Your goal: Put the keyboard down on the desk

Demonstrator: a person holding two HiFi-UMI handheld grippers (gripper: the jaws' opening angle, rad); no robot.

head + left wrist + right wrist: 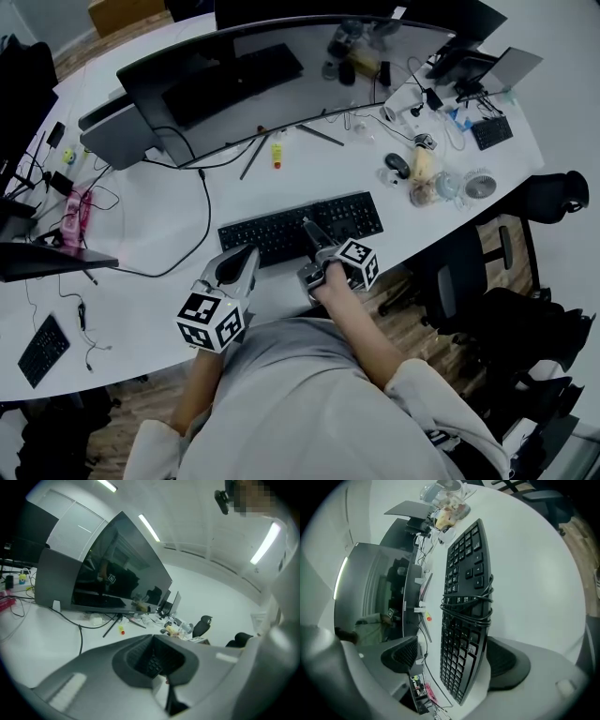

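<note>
While the black keyboard (300,228) lies flat on the white desk (150,234), just in front of the wide curved monitor (281,66), we see the right gripper (311,253) set over its near edge, about the middle of its length. In the right gripper view we find the jaws standing apart with the keyboard between them. One pad sits close against the keyboard's edge and the other is clear of it on the far side, so we read no clamping. A black cord (466,606) is wound several times around the keyboard's middle. The left gripper (246,259) hovers just beside the keyboard's left end, above the desk's front edge. In its own view we see its jaws brought together with nothing held, and a few black keys show through the hollow between the pads. We cannot tell whether its tips touch the desk. Behind the keyboard, a yellow marker (277,150) lies near the monitor's stand, and a black cable (202,211) loops across the desk to the left. To the right we make out a dark mouse (397,165) among small clutter, and a black office chair (469,272) stands beside the desk's edge.
</note>
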